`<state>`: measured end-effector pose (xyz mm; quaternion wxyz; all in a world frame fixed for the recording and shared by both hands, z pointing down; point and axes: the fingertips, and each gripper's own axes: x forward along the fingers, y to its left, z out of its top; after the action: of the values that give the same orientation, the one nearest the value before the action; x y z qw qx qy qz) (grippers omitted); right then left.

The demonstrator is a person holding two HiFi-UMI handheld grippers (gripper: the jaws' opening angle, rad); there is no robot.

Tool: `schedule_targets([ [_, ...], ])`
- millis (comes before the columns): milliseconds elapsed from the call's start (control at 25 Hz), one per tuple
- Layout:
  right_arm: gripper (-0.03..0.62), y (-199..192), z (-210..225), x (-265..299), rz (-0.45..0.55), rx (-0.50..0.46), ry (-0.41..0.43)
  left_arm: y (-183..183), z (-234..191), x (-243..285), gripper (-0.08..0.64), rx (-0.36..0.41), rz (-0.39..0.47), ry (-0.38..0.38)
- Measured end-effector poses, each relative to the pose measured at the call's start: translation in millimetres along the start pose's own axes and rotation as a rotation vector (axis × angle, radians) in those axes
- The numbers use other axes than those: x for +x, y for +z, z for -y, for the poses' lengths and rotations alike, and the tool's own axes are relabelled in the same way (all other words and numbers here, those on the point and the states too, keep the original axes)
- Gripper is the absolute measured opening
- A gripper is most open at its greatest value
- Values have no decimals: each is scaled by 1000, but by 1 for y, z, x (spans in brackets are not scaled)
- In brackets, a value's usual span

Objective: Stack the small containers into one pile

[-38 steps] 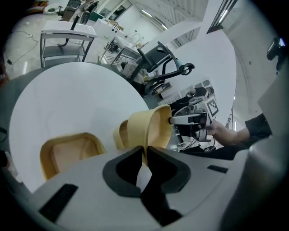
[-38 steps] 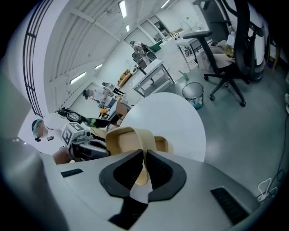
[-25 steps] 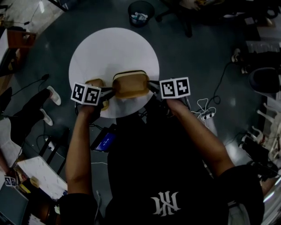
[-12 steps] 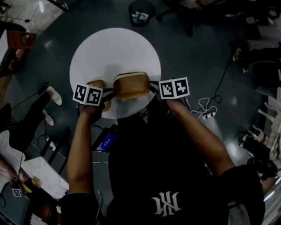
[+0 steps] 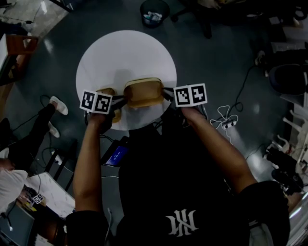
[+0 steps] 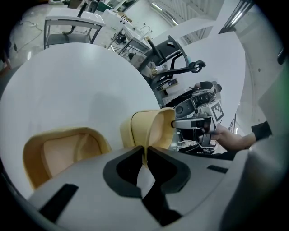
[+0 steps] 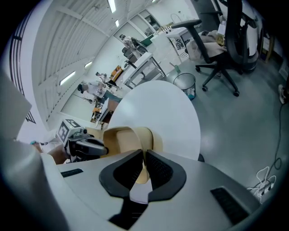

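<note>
A tan container [image 5: 143, 92] hangs over the near part of the round white table [image 5: 126, 53], gripped from both sides. My left gripper [image 5: 121, 100] is shut on its left rim, and my right gripper [image 5: 166, 93] is shut on its right rim. In the left gripper view the thin rim of the held container [image 6: 151, 128] sits pinched in the left gripper [image 6: 144, 155]. A second tan container [image 6: 63, 151] rests on the table to its left, open side up. The right gripper [image 7: 144, 160] clamps the opposite rim of the held container [image 7: 128, 137].
The held container is close to the table's near edge. On the floor there are a dark bin [image 5: 154, 13] beyond the table, cables [image 5: 224, 120] to the right and a bystander's legs [image 5: 53, 108] to the left. A blue-lit device [image 5: 115, 153] lies below the table edge.
Both grippers and the held container have stayed almost still. The bystander at the left has shifted their legs.
</note>
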<state>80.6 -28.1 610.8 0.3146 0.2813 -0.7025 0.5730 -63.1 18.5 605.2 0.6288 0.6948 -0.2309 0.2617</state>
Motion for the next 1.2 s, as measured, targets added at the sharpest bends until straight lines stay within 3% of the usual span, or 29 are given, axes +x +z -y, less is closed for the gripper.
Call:
schedule_targets([
  [640, 54, 12, -9, -2, -42, 225, 61, 5, 3, -10, 32, -122, -59, -67],
  [920, 52, 4, -1, 5, -45, 202, 31, 5, -4, -4, 32, -109, -60, -32],
  [1200, 52, 1, 0, 9, -60, 98, 0, 4, -12, 1, 35, -50, -78, 35],
])
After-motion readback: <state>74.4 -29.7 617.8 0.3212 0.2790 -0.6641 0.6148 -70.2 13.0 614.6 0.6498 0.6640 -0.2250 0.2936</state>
